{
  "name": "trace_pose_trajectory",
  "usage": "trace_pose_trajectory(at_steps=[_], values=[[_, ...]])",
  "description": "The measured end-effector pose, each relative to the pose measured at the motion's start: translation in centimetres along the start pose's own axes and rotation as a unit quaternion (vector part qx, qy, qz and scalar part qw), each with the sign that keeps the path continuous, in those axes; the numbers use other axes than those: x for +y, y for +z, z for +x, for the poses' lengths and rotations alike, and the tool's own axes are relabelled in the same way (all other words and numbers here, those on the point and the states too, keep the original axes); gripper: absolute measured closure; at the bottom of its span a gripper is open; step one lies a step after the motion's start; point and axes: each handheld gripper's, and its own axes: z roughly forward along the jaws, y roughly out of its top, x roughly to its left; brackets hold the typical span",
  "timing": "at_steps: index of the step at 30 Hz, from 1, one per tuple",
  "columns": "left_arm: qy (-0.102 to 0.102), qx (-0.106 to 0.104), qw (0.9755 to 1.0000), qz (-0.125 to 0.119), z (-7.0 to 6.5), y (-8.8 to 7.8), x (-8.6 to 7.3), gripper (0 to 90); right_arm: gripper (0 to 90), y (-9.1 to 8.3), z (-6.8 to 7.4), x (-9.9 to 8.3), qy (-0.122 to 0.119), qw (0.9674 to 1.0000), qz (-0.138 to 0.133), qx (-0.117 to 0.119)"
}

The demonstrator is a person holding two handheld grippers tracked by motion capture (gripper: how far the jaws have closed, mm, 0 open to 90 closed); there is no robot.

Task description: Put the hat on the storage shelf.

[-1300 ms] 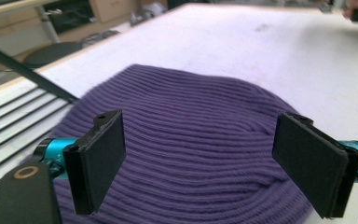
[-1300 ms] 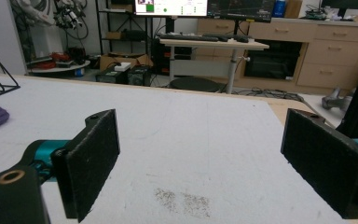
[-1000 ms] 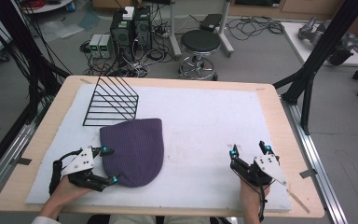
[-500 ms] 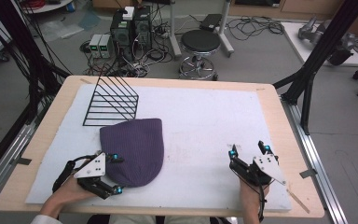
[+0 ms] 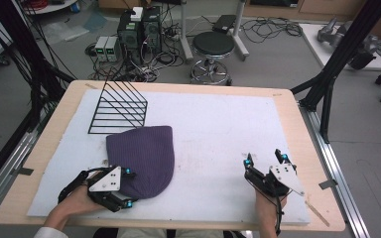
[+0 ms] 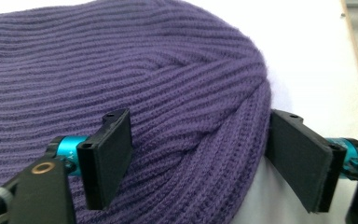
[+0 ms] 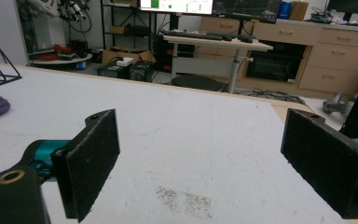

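Worktop [image 5: 218, 119] first: the purple beanie [image 5: 141, 156] lies flat on its left half, in front of the wire rack [image 5: 119, 106], not lifted yet. Left tool [image 5: 125, 187] straddles the hat's near edge, jaws wide but just been closing in. Right tool [image 5: 264, 159] sits parked, gaping with nothing between its jaws. Basically step one.

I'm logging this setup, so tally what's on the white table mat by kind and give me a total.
Purple knit hat: 1
Black wire rack: 1
Hand-held tongs: 2, left and right
Total: 4
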Motion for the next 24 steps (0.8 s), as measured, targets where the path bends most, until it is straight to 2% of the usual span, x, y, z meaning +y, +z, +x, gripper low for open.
trace_pose_trajectory(at_steps=[10,15,17,19,20,24], values=[[-0.011,-0.002,0.9999,0.002,0.30,0.04,-0.04,32.4,10.8,-0.22,-0.04,0.06,0.005,1.0000,-0.003,-0.004],[-0.021,-0.003,0.9998,0.005,0.39,-0.02,0.04,44.8,10.7,-0.29,-0.05,0.08,0.005,1.0000,-0.005,-0.007],[-0.019,0.004,0.9998,0.008,0.46,-0.04,0.11,52.5,10.7,-0.29,-0.05,0.08,0.006,0.9999,-0.005,-0.008],[-0.021,0.026,0.9994,0.014,0.49,-0.05,0.19,62.9,10.7,-0.29,-0.08,0.08,0.006,0.9999,-0.004,-0.007],[-0.025,0.029,0.9992,0.014,0.49,-0.01,0.22,68.0,10.8,-0.30,-0.07,0.08,0.006,0.9999,-0.004,-0.008],[-0.032,0.033,0.9987,0.021,0.52,-0.14,0.37,75.2,10.7,-0.33,-0.12,0.08,0.006,0.9999,-0.005,-0.008]])
